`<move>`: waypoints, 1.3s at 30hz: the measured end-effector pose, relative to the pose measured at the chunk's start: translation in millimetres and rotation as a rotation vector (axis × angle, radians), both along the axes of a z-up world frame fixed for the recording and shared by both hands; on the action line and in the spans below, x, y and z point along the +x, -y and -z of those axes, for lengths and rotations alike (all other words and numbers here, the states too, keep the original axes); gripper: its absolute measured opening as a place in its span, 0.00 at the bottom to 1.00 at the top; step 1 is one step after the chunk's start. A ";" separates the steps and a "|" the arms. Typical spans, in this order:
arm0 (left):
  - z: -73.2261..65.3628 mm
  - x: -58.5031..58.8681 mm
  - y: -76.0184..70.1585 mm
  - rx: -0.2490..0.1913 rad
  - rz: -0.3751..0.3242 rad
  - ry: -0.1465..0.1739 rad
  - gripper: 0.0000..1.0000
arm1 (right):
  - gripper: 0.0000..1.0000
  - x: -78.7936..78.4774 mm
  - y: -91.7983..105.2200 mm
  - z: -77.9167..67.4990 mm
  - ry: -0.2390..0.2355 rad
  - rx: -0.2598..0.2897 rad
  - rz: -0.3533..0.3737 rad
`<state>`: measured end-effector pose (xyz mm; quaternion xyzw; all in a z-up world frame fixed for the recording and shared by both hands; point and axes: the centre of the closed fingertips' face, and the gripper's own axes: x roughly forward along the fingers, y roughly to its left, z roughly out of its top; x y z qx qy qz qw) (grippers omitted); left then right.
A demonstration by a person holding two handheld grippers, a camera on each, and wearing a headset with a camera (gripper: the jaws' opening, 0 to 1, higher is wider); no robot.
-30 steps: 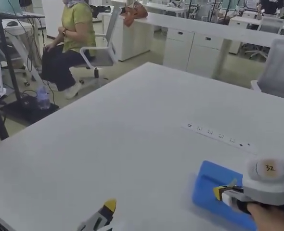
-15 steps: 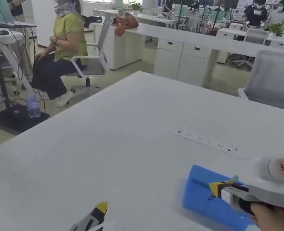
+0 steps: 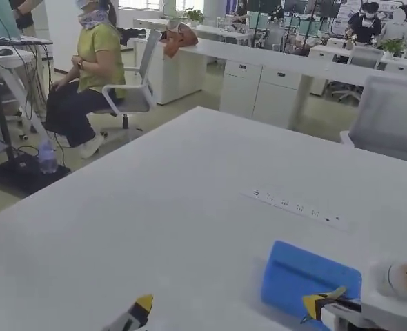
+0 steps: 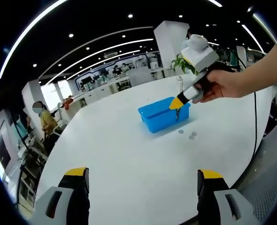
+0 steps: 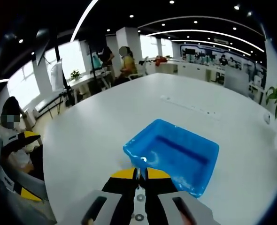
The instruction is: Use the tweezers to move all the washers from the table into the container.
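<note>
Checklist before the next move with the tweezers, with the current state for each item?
1. Grip: right gripper shut on tweezers, ok.
2. Load: anything held at the tweezers' tip, cannot tell.
3. Target: container upright, top open, ok.
4. Remaining: two washers lie on the table beside the container, not ok.
5. Clearance: left gripper open, apart from the container, ok.

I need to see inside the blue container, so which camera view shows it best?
The right gripper view: it looks down into the blue container, showing rim and inner floor. The head view shows its outer wall, low in frame. The left gripper view shows it small and far, partly behind the right gripper.
</note>
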<state>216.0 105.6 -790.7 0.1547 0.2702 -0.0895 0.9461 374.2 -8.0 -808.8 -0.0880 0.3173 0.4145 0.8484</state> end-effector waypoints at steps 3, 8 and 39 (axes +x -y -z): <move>0.7 -0.3 0.7 0.003 0.004 -0.004 0.98 | 0.03 -1.5 2.2 6.8 -0.016 -0.005 0.007; 1.9 -0.7 1.4 0.006 0.009 -0.011 0.98 | 0.03 -2.6 6.3 17.1 -0.038 -0.011 0.024; 1.1 -1.1 0.7 0.007 0.006 -0.009 0.98 | 0.02 -0.3 10.2 30.8 -0.051 -0.076 -0.004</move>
